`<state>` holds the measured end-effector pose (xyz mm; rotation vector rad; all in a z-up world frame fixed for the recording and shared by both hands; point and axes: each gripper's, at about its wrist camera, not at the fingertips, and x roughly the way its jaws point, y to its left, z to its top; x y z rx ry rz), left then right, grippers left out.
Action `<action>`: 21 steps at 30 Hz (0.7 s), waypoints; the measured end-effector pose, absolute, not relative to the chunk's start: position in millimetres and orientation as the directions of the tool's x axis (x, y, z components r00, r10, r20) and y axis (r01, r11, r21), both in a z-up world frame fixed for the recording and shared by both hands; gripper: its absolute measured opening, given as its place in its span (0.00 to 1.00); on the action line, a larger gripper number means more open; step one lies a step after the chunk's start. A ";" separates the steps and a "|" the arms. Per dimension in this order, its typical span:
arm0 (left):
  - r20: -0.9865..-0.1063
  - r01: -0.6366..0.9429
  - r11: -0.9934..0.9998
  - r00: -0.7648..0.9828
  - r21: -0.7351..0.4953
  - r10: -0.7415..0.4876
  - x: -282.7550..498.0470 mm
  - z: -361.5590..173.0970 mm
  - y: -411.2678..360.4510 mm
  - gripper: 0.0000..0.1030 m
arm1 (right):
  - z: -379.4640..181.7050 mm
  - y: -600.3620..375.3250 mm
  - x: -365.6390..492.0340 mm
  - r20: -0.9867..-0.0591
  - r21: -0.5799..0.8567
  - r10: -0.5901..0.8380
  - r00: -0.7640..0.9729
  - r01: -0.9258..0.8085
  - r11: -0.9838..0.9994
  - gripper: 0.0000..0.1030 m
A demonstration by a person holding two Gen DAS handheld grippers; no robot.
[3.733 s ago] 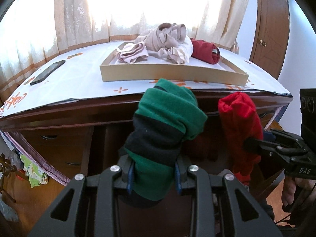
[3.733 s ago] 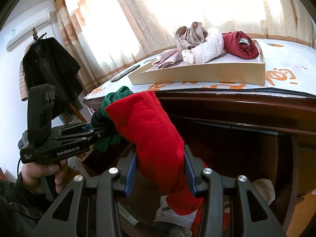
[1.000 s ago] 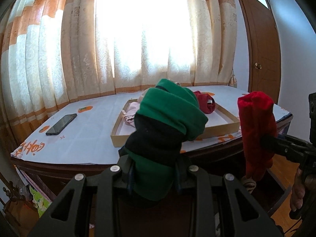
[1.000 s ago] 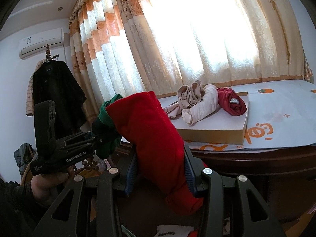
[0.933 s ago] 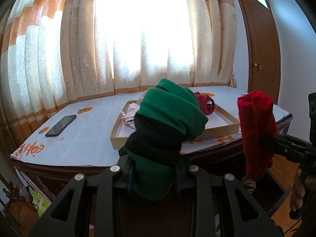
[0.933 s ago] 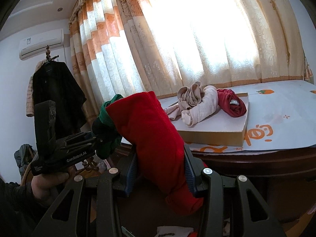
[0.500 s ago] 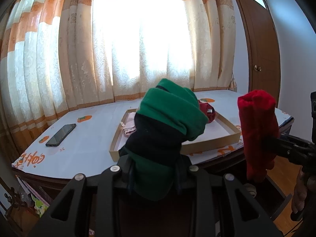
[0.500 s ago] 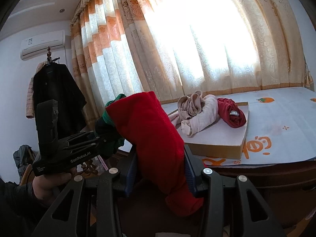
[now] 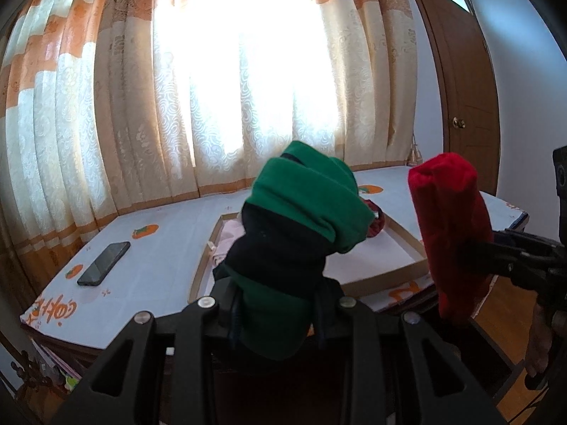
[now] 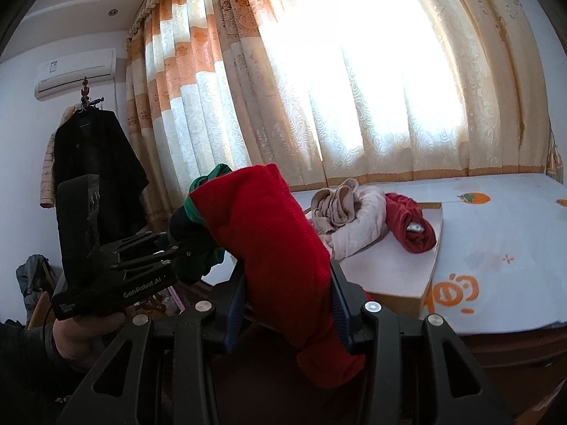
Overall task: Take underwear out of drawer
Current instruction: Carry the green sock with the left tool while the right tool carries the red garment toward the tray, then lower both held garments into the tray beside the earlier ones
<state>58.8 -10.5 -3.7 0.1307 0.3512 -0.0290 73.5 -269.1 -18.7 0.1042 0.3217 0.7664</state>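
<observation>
A rolled green-and-black fabric underwear bundle [image 9: 297, 244] stands upright, pinched low; beside it, a rolled red fabric underwear bundle [image 10: 280, 244] likewise.

Both grippers now sit higher than before: the left gripper [image 9: 278, 313] with its green-and-black underwear [image 9: 301, 233] and the right gripper [image 10: 287, 310] with its red underwear [image 10: 273, 244] rise from the drawer front to above the tabletop [image 9: 163, 262], looking down into the tray [image 9: 404, 274].
</observation>
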 end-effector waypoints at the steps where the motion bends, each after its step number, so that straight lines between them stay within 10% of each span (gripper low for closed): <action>1: -0.343 0.049 0.991 0.939 0.125 -0.003 60.8 -2.5 -10.4 0.28 | -16.8 -269.4 76.1 -0.250 0.207 0.693 0.676 -0.662 0.721 0.44; 21: -0.413 0.125 0.992 0.905 0.030 -0.102 135.6 19.5 -36.9 0.28 | 5.0 -273.2 157.8 -0.322 0.305 0.655 0.683 -0.580 0.755 0.45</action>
